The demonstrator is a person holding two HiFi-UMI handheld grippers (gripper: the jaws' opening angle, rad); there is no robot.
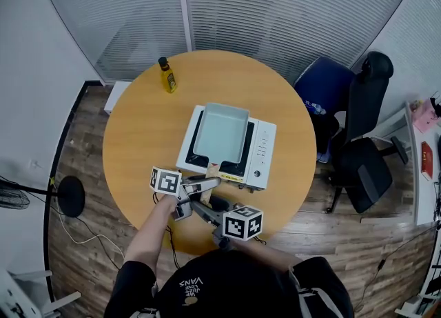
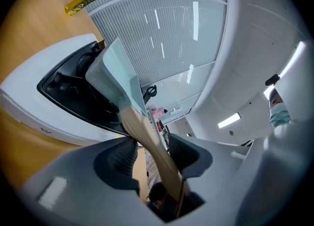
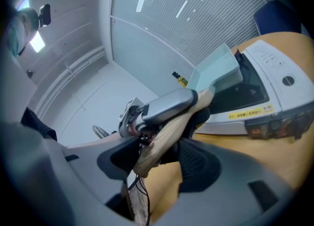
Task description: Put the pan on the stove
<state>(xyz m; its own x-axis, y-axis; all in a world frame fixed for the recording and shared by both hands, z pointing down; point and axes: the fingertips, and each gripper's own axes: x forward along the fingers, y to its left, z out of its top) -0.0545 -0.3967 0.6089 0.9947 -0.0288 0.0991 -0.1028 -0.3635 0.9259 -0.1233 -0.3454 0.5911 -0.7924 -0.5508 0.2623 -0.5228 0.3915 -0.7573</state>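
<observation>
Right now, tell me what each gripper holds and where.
Left gripper clamps the pan's wooden handle mid-length. Right gripper holds nothing: its jaws stand open around the handle's free end.

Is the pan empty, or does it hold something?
Empty. In the head view the pan shows a bare, pale inside, with no food or liquid visible in it.

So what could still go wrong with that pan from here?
1. Only the left gripper looks clamped on the wooden handle. The right gripper stands open round the handle's end, so the pan could twist or tip.
2. The handle juts past the front edge of the stove, between both grippers. A careless pull back could snag it and drag the pan toward the table.
</observation>
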